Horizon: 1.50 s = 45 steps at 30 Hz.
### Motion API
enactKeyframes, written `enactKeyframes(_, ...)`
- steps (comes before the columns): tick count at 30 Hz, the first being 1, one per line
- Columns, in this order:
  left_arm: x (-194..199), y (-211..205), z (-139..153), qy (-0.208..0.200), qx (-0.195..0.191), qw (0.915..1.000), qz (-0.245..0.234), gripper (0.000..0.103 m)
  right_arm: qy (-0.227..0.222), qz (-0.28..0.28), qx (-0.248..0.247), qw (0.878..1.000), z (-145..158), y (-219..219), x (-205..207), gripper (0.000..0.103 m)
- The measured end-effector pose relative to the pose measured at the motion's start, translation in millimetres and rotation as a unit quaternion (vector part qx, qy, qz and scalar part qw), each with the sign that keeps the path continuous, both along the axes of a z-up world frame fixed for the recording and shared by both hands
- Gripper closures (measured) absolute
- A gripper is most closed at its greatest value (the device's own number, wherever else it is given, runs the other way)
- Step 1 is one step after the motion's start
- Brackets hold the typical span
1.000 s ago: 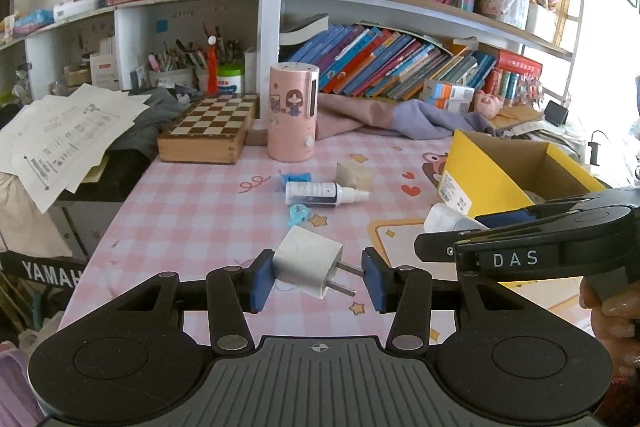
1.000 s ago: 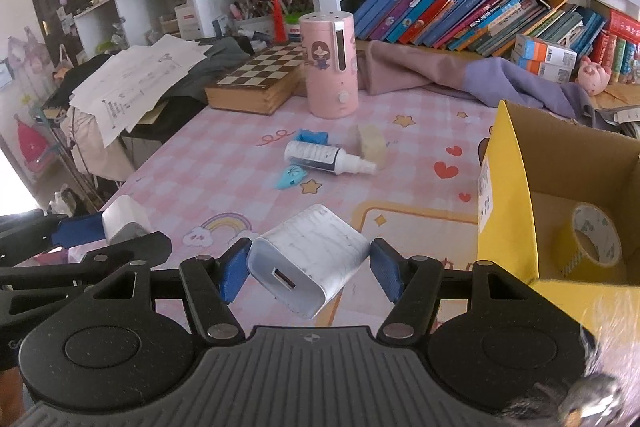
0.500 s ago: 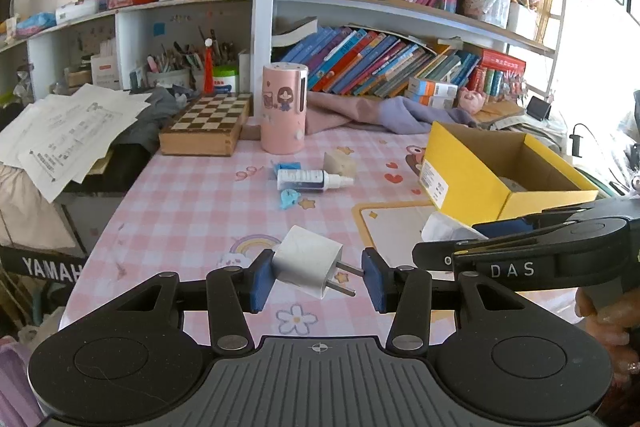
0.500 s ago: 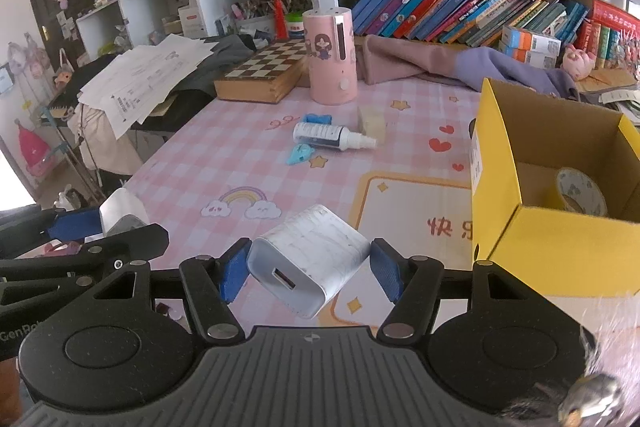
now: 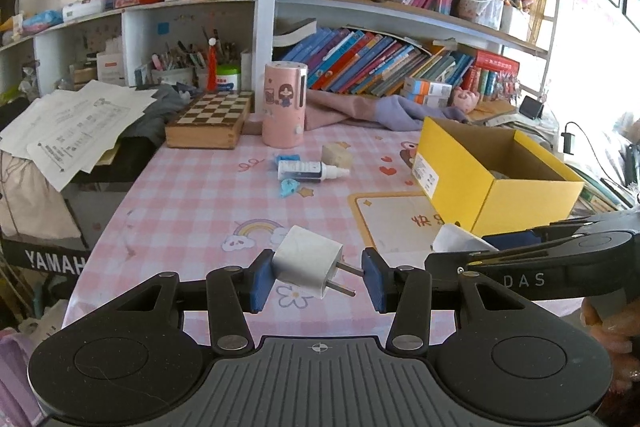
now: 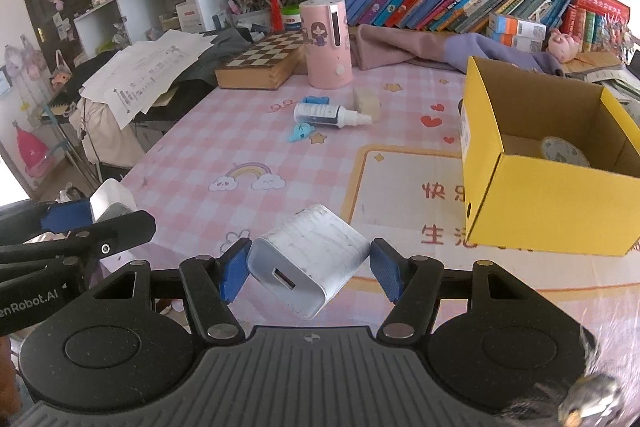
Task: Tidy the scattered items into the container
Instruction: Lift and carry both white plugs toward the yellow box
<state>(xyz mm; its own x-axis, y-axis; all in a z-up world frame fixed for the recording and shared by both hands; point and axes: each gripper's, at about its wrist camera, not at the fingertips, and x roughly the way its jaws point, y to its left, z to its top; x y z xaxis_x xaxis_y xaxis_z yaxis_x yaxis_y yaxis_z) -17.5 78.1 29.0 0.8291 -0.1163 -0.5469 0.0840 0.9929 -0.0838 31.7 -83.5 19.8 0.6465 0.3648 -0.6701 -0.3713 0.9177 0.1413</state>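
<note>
Clamping a small white plug adapter [image 5: 308, 261] by its body and prong tips, the left gripper [image 5: 318, 277] hangs over the near table edge, while the right gripper [image 6: 308, 269] pinches a larger white USB charger [image 6: 310, 259] tilted between its pads. Both sit near and left of the yellow box [image 6: 536, 203], well apart from it. I judge the adapter's grip shakiest: pressure on thin prongs could let it twist free, and either gripper releasing early would miss the box's near wall.

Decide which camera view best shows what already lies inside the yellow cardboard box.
The right wrist view: it looks into the yellow cardboard box, showing a tape roll on its floor. In the left wrist view the box's wall hides the inside.
</note>
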Motion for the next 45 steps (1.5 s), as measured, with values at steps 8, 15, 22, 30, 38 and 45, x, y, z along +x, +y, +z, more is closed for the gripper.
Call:
enactKeyframes(8, -3, -8, -2, 0.005, -0.009, 0.9997, -0.022, 0.058, 0.005, -0.022, -0.001, 1.0, 1, -12, -12, 0.041)
enactKeyframes(15, 0, -22, -7, 0.013, -0.016, 0.9986, -0.049, 0.058, 0.015, -0.045, -0.007, 0.999, -3, -27, -18, 0.041)
enactKeyframes(22, 6, -49, -12, 0.024, -0.018, 0.9945, -0.101, 0.058, 0.025, -0.094, -0.006, 0.995, -7, -54, -28, 0.041)
enactKeyframes(30, 12, -70, -14, 0.027, -0.023, 0.9895, -0.14, 0.058, 0.029, -0.135, -0.009, 0.99, -8, -80, -40, 0.041)
enactKeyframes(38, 18, -94, -15, 0.029, -0.022, 0.9831, -0.179, 0.058, 0.028, -0.175, -0.01, 0.984, -7, -104, -50, 0.041)
enactKeyframes(45, 22, -111, -14, 0.027, -0.019, 0.9783, -0.205, 0.058, 0.027, -0.203, -0.006, 0.979, -6, -123, -54, 0.041)
